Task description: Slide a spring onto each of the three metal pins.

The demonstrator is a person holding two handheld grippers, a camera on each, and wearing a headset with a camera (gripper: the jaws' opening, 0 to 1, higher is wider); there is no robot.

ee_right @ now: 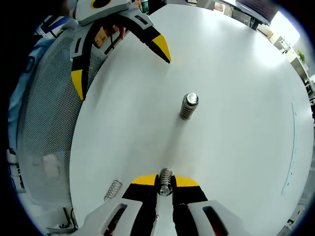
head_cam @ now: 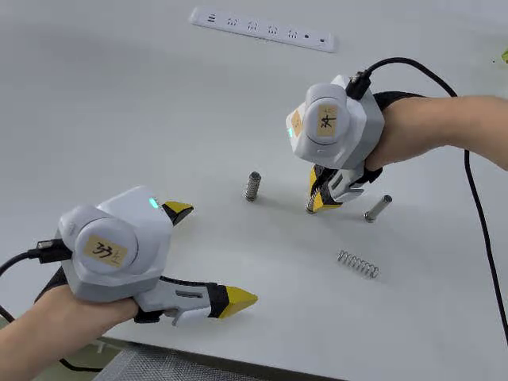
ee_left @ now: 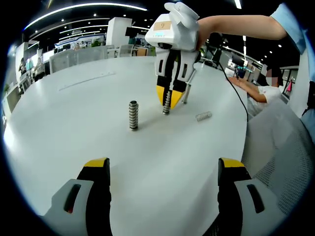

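Now, right claw (ee_right: 166, 183) closed, pinching spring (ee_right: 166, 175)

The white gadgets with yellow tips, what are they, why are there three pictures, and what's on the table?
They are hand-held grasping tools: a person holds one in each hand, and there is no robot arm. The head view comes from a headset camera looking down. The two round pictures come from cameras riding on each tool.

The left tool is open and holds nothing. The right tool is shut on a spring standing upright on the table, apparently over a pin. Nearby a spring-covered pin stands by itself, a bare pin lies flat, and a loose spring lies nearer the person. A power strip lies farther back.
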